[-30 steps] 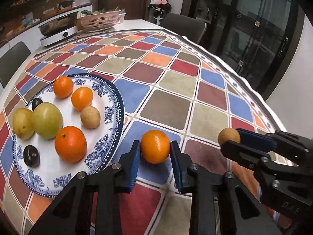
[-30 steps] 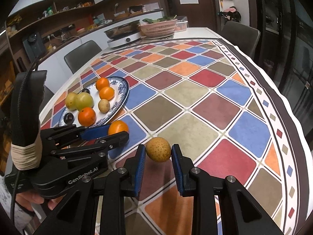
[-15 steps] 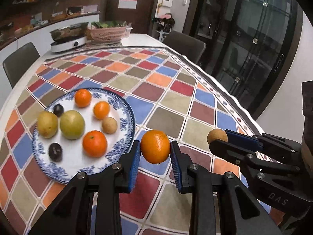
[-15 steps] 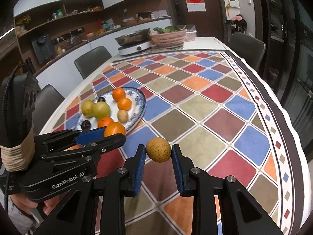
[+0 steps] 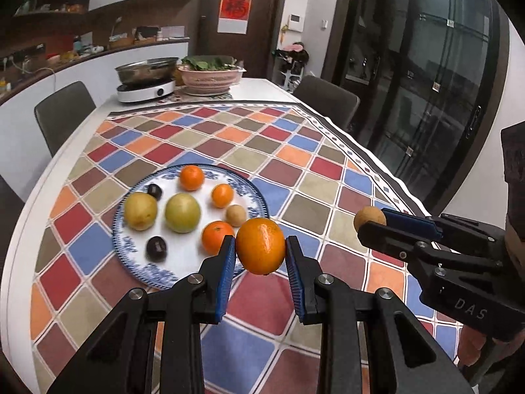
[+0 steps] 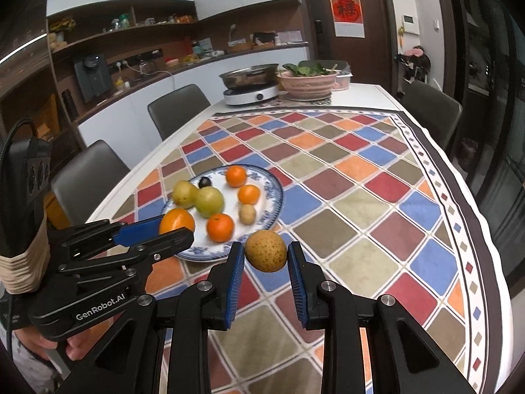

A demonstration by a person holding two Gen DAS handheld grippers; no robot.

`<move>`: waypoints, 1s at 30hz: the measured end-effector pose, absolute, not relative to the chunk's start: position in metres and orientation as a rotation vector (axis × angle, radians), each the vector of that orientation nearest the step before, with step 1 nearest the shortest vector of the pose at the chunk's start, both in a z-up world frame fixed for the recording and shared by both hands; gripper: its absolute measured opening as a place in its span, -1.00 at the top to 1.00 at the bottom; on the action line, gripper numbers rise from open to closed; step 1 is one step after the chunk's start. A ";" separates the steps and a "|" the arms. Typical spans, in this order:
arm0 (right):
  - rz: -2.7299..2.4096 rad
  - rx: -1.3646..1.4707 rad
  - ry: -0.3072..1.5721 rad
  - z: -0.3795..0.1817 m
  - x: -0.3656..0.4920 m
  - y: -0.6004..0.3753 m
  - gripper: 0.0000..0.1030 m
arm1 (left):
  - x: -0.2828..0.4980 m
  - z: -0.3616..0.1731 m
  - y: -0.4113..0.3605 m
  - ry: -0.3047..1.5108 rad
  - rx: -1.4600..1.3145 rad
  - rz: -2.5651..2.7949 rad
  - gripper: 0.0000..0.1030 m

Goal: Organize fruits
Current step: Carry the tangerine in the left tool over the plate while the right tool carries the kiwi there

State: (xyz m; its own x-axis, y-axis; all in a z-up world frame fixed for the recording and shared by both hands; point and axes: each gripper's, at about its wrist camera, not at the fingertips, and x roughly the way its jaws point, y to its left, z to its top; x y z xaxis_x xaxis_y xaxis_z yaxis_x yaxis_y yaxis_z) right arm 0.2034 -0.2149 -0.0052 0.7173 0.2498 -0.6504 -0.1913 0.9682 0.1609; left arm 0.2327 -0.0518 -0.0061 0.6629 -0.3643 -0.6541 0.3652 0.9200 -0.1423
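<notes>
In the left wrist view both dark plums on the blue-patterned plate (image 5: 131,249) are recorded; in the right wrist view only one plum (image 6: 205,182) is seen, the near side of the plate being covered by the left tongs (image 6: 177,229). The left tongs (image 5: 261,252) are narrowed onto an orange (image 5: 261,245), pressed between both blue pads and held above the plate's near rim, clear of the tabletop (image 5: 308,210). The right tongs (image 6: 266,256) are closed to a similar width on a speckled brown fruit (image 6: 265,251), held just beyond the plate's edge; from the left wrist these tongs (image 5: 372,221) appear well to the right. Compared with the earlier frames, both fruits are found raised higher off the cloth and the orange is carried nearer the plate.
</notes>
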 end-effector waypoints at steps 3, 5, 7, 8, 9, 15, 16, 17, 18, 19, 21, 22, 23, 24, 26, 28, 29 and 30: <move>0.259 0.080 0.728 -0.001 0.203 -0.206 0.44 | 0.229 0.000 -0.041 0.721 0.003 -0.400 0.41; 0.268 0.074 0.723 0.003 0.202 -0.199 0.44 | 0.226 0.005 -0.034 0.704 0.006 -0.387 0.40; 0.277 0.069 0.718 0.007 0.203 -0.192 0.44 | 0.222 0.011 -0.025 0.682 0.002 -0.372 0.41; 0.282 0.066 0.716 0.009 0.203 -0.189 0.44 | 0.220 0.014 -0.022 0.674 0.000 -0.370 0.41; 0.286 0.064 0.712 0.011 0.203 -0.186 0.44 | 0.219 0.017 -0.017 0.664 -0.002 -0.369 0.41; 0.313 0.056 0.698 0.021 0.212 -0.170 0.44 | 0.222 0.028 -0.004 0.637 0.016 -0.347 0.41; 0.316 0.055 0.695 0.022 0.214 -0.168 0.44 | 0.224 0.029 -0.002 0.636 0.019 -0.345 0.41; 0.321 0.051 0.693 0.024 0.216 -0.165 0.44 | 0.226 0.030 0.000 0.634 0.021 -0.342 0.41; 0.325 0.049 0.691 0.025 0.218 -0.163 0.44 | 0.228 0.030 0.002 0.634 0.022 -0.342 0.41; 0.332 0.045 0.690 0.027 0.222 -0.160 0.44 | 0.230 0.030 0.004 0.635 0.023 -0.341 0.41; 0.339 0.043 0.692 0.028 0.227 -0.156 0.44 | 0.235 0.031 0.007 0.636 0.024 -0.340 0.41; 0.344 0.044 0.694 0.028 0.231 -0.154 0.44 | 0.238 0.030 0.008 0.637 0.027 -0.340 0.41; 0.351 0.042 0.696 0.028 0.235 -0.152 0.44 | 0.241 0.030 0.010 0.639 0.030 -0.339 0.41; 0.353 0.038 0.698 0.028 0.239 -0.150 0.44 | 0.246 0.029 0.011 0.642 0.031 -0.339 0.41; 0.359 0.031 0.703 0.027 0.245 -0.146 0.44 | 0.253 0.028 0.013 0.645 0.040 -0.335 0.41; 0.362 0.021 0.707 0.026 0.252 -0.144 0.44 | 0.260 0.026 0.014 0.652 0.046 -0.336 0.41; 0.367 0.014 0.711 0.025 0.258 -0.142 0.44 | 0.266 0.024 0.015 0.659 0.047 -0.336 0.41; 0.369 0.008 0.717 0.024 0.261 -0.141 0.44 | 0.269 0.023 0.015 0.663 0.048 -0.336 0.41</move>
State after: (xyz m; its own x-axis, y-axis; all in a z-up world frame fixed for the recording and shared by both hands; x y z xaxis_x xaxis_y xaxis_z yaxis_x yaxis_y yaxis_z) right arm 0.2608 -0.1407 0.0244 0.6923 0.3330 -0.6402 -0.3275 0.9355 0.1325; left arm 0.2691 0.0153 0.0232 0.7361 -0.2905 -0.6114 0.3210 0.9450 -0.0625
